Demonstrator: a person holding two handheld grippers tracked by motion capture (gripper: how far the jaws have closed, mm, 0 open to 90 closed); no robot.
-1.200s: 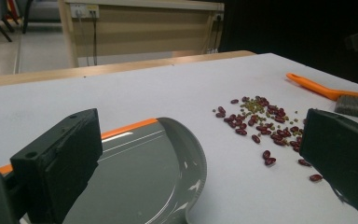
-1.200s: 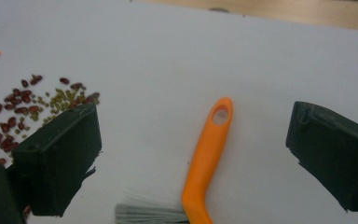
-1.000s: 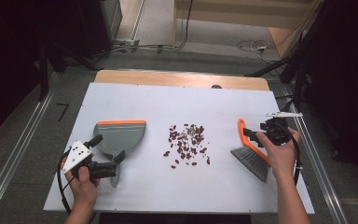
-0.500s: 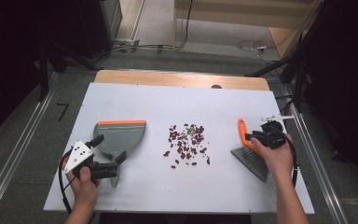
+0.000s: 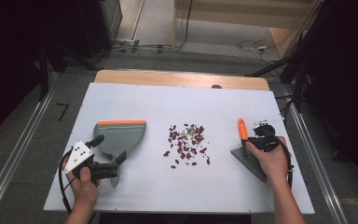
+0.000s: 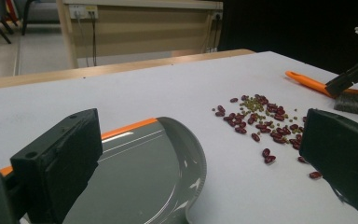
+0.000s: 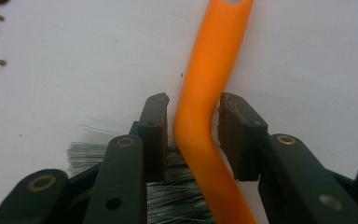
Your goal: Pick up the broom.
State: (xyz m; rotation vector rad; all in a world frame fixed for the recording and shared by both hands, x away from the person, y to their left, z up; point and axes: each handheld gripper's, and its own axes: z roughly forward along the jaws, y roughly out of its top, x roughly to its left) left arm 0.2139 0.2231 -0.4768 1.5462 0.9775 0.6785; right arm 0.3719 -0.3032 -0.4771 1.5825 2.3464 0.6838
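Sweeping has not begun, we judge: our white table [image 5: 177, 102] has the grey plastic dustpan with its orange lip [image 5: 121, 135] lying flat, its handle between the spread jaws of our left gripper [image 5: 109, 163], not yet pinched. Our right gripper [image 7: 193, 121] has just been closing, and its jaws flank the orange-handled grey-bristled brush [image 7: 205, 93], the left pad touching, a sliver showing at the right. Between the two tools, the scattered red and green beans [image 5: 186, 142] are all unswept.
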